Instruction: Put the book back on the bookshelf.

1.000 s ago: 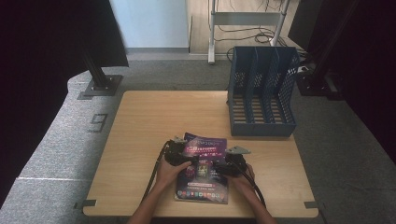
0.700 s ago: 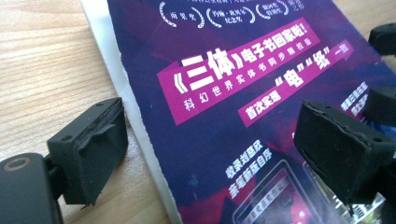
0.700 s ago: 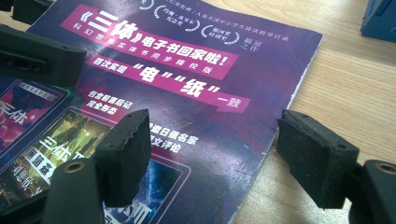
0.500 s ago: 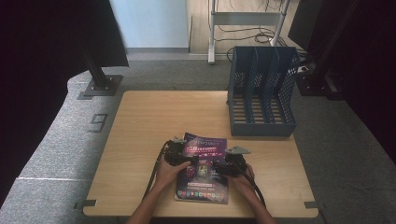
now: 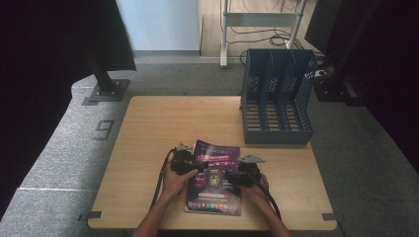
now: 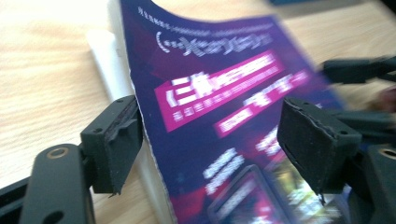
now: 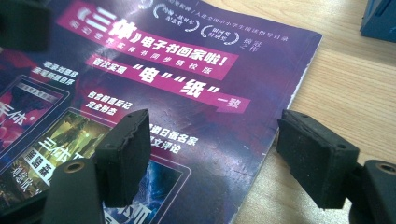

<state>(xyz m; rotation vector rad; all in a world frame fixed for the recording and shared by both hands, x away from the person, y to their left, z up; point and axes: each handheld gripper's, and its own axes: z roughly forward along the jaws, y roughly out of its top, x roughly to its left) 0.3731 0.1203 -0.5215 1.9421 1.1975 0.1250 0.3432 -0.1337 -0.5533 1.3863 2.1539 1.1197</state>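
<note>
A purple magazine (image 5: 215,180) lies on the wooden table (image 5: 148,128) near its front edge. My left gripper (image 5: 190,165) sits at the magazine's left edge. In the left gripper view its jaws straddle the raised, curled cover (image 6: 219,93), with white pages (image 6: 109,60) showing under it. These jaws have just been closing, with the cover's edge between them, and the pads do not clamp it. My right gripper (image 5: 238,177) is at the magazine's right edge (image 7: 280,107), open, one pad over the cover and one over the table.
A blue slotted file rack (image 5: 277,98) stands at the table's back right, apart from the magazine. The person's forearms come in from the front edge. A stand base (image 5: 106,89) and cables lie on the grey floor beyond.
The left gripper has shifted only slightly at the magazine's left edge. The right gripper and the magazine stay where they were.
</note>
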